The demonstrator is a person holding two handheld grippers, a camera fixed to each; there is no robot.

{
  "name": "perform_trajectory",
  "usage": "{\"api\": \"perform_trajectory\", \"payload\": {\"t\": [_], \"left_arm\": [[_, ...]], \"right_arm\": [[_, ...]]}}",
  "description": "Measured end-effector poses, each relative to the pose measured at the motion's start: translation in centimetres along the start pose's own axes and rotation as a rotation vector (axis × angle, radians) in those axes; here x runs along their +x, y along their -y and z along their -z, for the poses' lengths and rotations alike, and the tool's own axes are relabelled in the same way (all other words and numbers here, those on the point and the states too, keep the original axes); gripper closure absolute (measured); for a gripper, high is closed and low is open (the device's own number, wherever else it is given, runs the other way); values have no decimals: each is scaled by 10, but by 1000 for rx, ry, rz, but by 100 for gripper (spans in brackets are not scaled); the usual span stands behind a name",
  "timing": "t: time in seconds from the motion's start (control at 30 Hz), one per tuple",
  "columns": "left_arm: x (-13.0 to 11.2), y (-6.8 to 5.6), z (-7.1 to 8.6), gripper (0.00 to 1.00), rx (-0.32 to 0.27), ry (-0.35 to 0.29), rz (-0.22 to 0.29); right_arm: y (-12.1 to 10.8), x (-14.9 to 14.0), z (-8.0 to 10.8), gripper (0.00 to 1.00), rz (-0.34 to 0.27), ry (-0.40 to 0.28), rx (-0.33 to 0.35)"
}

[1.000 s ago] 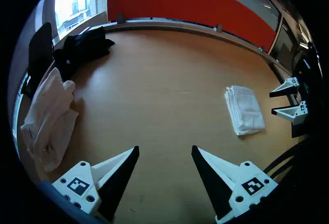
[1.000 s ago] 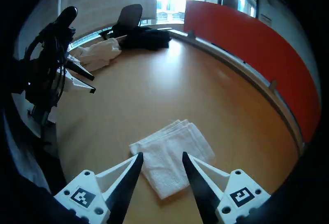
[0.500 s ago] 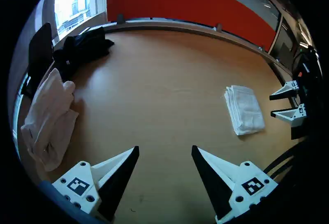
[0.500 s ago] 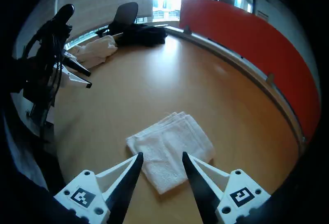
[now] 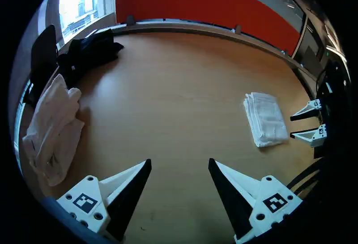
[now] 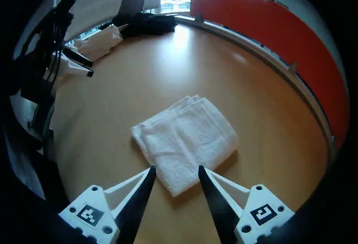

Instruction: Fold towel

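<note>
In the right gripper view, the right gripper (image 6: 176, 169) has its two fingers apart. The near corner of the folded white towel (image 6: 185, 136) lies between their tips, though whether the fingers touch it I cannot tell. The towel lies flat on the wooden table (image 6: 112, 96) as a thick rectangle, with its stacked layers showing along the far edge, and it stretches forward from the fingertips. Farther ahead and to the left of the fingers is the left gripper (image 6: 91, 70), its fingers spread with nothing between them. Just beyond it lies a crumpled white cloth (image 6: 96, 44), then a black garment (image 6: 145, 22) and a dark chair (image 6: 129, 4) at the far edge. A red partition (image 6: 268, 33) runs along the table's right side.

In the left gripper view, the left gripper (image 5: 179, 161) shows its fingers wide apart over bare table (image 5: 179, 100). The towel (image 5: 266, 118) lies ahead and well to the right of the fingertips, with the right gripper (image 5: 291, 127) just beside its right edge. The crumpled white cloth (image 5: 53, 127) is off to the left of the fingers, with the black garment (image 5: 89, 51) beyond it and the red partition (image 5: 201, 2) farthest.
</note>
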State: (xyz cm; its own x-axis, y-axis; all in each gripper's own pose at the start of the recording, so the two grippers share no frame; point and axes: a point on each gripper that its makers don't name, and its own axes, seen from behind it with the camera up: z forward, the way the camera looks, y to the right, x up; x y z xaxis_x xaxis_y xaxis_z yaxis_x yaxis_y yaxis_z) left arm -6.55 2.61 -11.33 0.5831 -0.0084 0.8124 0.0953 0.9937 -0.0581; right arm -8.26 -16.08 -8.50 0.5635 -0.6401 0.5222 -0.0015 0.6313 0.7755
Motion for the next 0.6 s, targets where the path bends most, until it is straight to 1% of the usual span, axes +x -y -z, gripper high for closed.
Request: {"api": "perform_trajectory", "payload": {"t": [0.3,0.6], "left_arm": [[0,-1,-1,6,0,3,-3],[0,-3,-3,5,-3,4,-2]], "right_arm": [[-2,-29,-4,28,-11,50,-1],[-3,-47,-6,35,-14,89,0]]}}
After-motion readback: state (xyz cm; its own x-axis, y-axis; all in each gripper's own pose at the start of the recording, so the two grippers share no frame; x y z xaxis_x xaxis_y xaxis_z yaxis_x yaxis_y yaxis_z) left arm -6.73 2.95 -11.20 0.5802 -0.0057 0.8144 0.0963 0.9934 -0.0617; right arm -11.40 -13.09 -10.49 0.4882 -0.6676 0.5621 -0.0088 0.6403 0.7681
